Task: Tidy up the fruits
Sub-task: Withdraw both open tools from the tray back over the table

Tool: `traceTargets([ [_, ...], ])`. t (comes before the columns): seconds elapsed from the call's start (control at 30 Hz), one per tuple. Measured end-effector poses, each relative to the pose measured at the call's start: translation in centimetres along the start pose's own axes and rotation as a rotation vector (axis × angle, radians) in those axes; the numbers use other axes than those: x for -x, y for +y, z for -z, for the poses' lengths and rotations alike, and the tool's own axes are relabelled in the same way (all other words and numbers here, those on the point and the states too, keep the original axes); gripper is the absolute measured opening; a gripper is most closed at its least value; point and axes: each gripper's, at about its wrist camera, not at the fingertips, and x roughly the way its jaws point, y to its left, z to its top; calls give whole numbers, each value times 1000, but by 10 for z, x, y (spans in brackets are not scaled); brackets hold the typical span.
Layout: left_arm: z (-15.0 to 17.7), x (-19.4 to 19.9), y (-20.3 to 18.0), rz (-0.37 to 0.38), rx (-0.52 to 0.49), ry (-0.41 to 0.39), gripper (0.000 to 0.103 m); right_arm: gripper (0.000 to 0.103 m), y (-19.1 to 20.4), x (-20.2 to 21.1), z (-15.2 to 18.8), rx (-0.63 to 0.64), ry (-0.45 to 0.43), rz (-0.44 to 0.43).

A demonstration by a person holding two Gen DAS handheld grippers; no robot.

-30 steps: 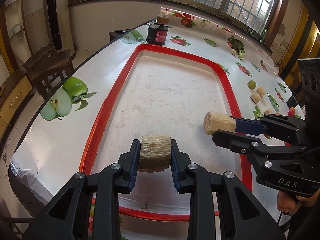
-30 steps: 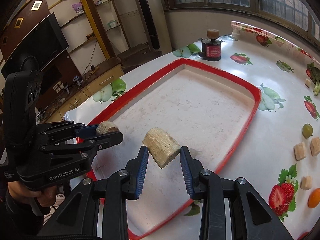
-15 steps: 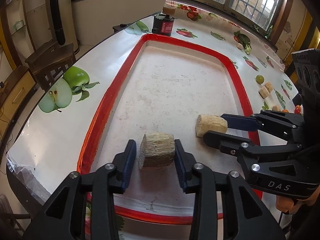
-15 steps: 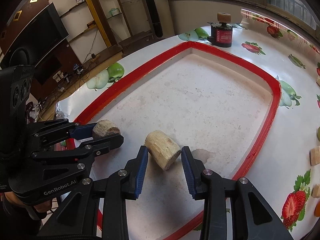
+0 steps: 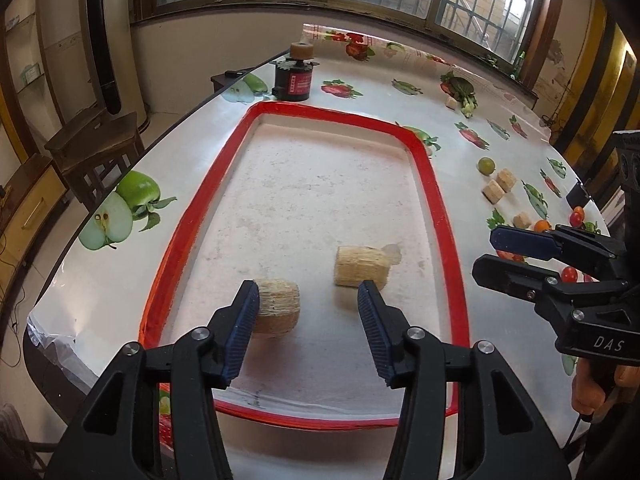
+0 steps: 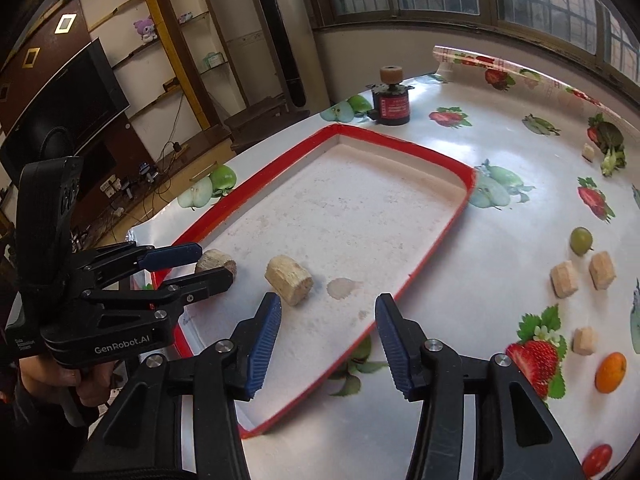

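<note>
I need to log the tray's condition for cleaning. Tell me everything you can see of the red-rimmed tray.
The red-rimmed tray is a shallow rectangle with rounded corners and a raised red rim around a whitish, stained floor that looks like plastic. It lies flat on the fruit-print tablecloth, and a wet-looking patch marks the floor. Two pale fibrous chunks lie in its near end. Neither gripper touches it.

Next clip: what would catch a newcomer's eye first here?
The red-rimmed tray fills mid-table, with two pale fibrous chunks lying near its close end. Both grippers hover over them with jaws opening, nothing gripped. Small fruits and cut pieces dot the cloth right of the tray.
</note>
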Motion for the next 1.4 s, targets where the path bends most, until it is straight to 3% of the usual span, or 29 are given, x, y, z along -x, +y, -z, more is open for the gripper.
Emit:
traceTargets([
  [0.73,-5,5,-128,185,-208,2,50,53,-122,123,103,-293,-95,222],
  [1.17,3,2,-182,251,-297,30,50,53,-160,156,154,-413,-108,289],
  [1.4,-2,-5,-201,270,-312,45,50,53,-167,161,163,-431,-110,295],
])
